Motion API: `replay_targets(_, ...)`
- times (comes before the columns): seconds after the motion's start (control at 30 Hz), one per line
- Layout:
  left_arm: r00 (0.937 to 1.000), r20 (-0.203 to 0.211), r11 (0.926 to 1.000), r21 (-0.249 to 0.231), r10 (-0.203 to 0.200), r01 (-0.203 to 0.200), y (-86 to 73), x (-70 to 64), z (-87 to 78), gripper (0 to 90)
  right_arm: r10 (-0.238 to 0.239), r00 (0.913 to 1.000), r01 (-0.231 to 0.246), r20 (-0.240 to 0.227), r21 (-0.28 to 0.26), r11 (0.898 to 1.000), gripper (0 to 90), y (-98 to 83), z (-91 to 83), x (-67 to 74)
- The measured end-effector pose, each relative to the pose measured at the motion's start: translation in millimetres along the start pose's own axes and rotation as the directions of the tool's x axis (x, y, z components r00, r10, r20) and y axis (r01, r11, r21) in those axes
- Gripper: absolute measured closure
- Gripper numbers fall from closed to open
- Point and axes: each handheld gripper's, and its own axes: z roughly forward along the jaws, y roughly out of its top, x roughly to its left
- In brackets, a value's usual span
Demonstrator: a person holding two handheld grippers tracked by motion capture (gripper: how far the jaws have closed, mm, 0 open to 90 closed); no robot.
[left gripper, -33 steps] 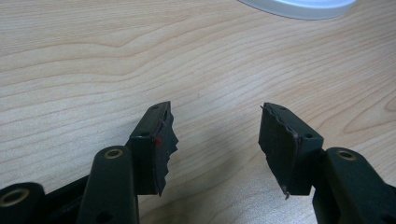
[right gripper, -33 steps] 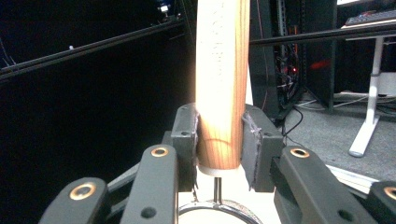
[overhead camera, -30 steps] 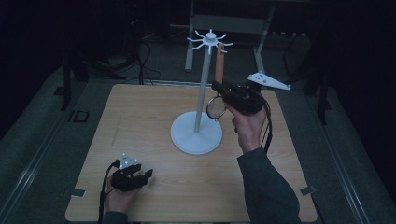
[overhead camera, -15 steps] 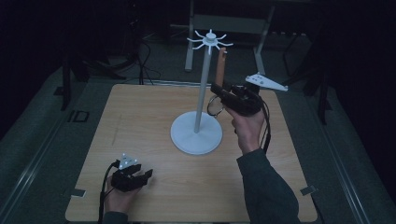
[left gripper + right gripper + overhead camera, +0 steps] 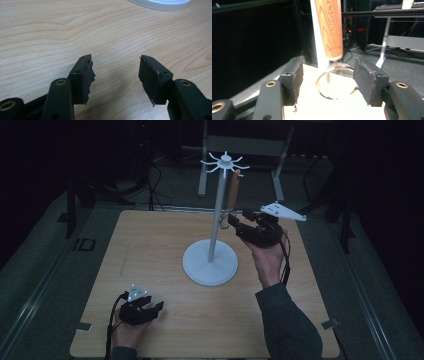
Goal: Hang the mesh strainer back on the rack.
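A white stand (image 5: 215, 220) with a ring of hooks on top rises from its round base (image 5: 210, 266) at the table's middle. From one hook hangs a utensil with a wooden handle (image 5: 233, 190) (image 5: 329, 27) and a round wire ring (image 5: 334, 82) at its lower end. My right gripper (image 5: 235, 222) (image 5: 328, 72) is level with that lower end. Its jaws have just been opening and stand apart on either side of the ring, without pressing on it. My left gripper (image 5: 157, 307) (image 5: 115, 72) rests low over the wood at the front left, open, nothing between its jaws.
The wooden table (image 5: 150, 250) ends close behind the stand and just before the hands. Beyond it are a dark floor, cables and a metal frame (image 5: 245, 145). The stand's pole (image 5: 318, 45) is right behind the hanging utensil.
The right gripper's jaws have spread and let go of the utensil's lower end, which now hangs free from its hook. Neither hand has shifted.
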Motion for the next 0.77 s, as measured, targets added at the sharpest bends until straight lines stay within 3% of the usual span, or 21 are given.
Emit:
replay_targets(0.27, 1.0000, -0.003, 1.0000, 0.001, 0.001, -0.001, 0.0, -0.5, 0.4, 45.0, -0.085, 0.9954, 0.082, 0.044, 0.065, 0.995, 35.2, -3.7, -4.7, 2.4)
replay_targets(0.5, 1.0000, -0.003, 1.0000, 0.005, 0.002, -0.002, 0.2, -0.6, 0.9, 45.0, -0.124, 0.9907, 0.117, 0.056, 0.109, 0.987, 34.0, -11.7, -7.2, 2.6)
replay_targets(0.67, 1.0000, -0.004, 1.0000, 0.004, 0.002, -0.002, 0.2, -0.6, 0.7, 45.0, -0.150, 0.9869, 0.138, 0.061, 0.168, 0.976, 33.0, -24.5, -8.1, -0.8)
replay_targets(0.77, 1.0000, -0.004, 1.0000, 0.001, 0.000, 0.000, 0.1, -0.3, 0.5, 45.0, -0.161, 0.9857, 0.145, 0.050, 0.231, 0.962, 31.8, -43.1, -8.7, -5.9)
